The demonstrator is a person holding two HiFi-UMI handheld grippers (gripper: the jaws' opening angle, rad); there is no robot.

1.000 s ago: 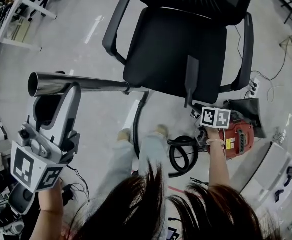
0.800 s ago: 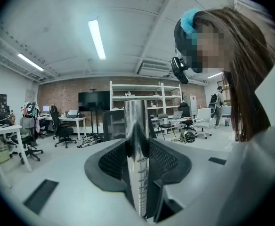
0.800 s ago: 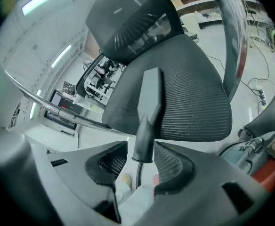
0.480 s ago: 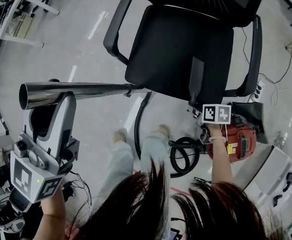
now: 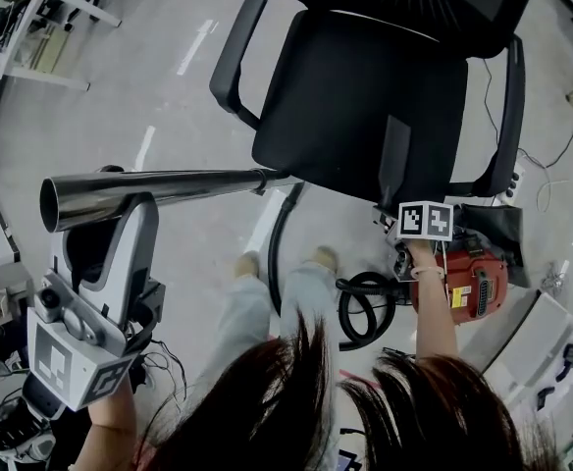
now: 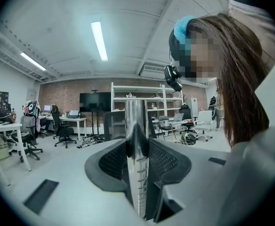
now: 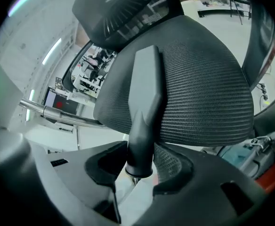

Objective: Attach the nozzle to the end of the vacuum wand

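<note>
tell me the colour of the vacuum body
Red; the vacuum body shows best in the head view.

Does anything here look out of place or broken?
Nothing looks damaged or spilled. One oddity: the nozzle, in the right gripper, hangs over a chair seat, away from the open end of the vacuum wand that the left gripper holds.

Chrome wand [image 5: 159,186] level; black nozzle [image 5: 392,170] apparently unattached.

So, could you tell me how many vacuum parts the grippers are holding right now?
2. The metal wand sits clamped in the left gripper; the black nozzle is in the right gripper, over the chair seat. No others seem hidden.
</note>
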